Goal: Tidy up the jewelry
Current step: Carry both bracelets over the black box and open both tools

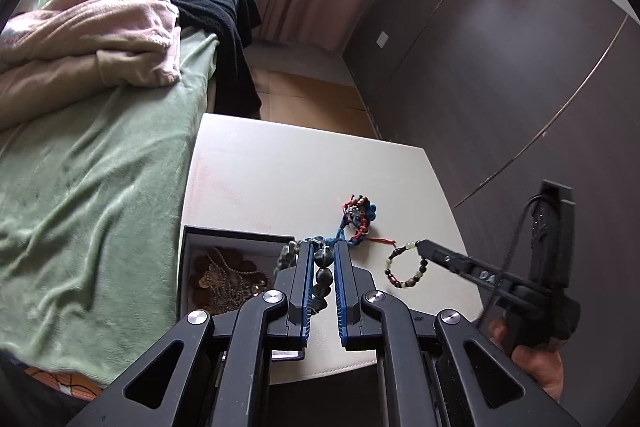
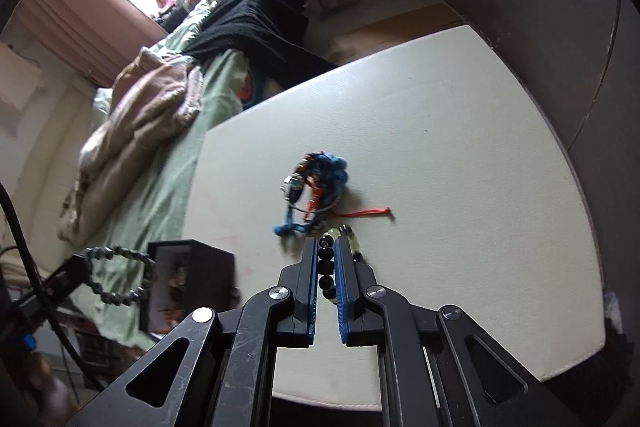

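My left gripper (image 1: 323,247) is shut on a grey-green stone bracelet (image 1: 323,273), held just above the black jewelry box (image 1: 224,239); the bracelet also shows as a loop in the right wrist view (image 2: 120,275) beside the box (image 2: 208,267). The box holds pearl and chain pieces (image 1: 228,279). My right gripper (image 2: 328,247) is shut on a dark-and-pale bead bracelet (image 2: 326,267), seen as a ring in the left wrist view (image 1: 406,265), just above the white table (image 2: 440,147). A tangle of blue and red cord bracelets (image 2: 316,183) lies on the table ahead.
A bed with a green sheet (image 1: 100,187), pink blanket (image 1: 100,35) and black garment (image 1: 220,7) runs along the table's left. A dark wardrobe wall (image 1: 500,67) stands to the right. A red cord end (image 2: 372,213) trails from the tangle.
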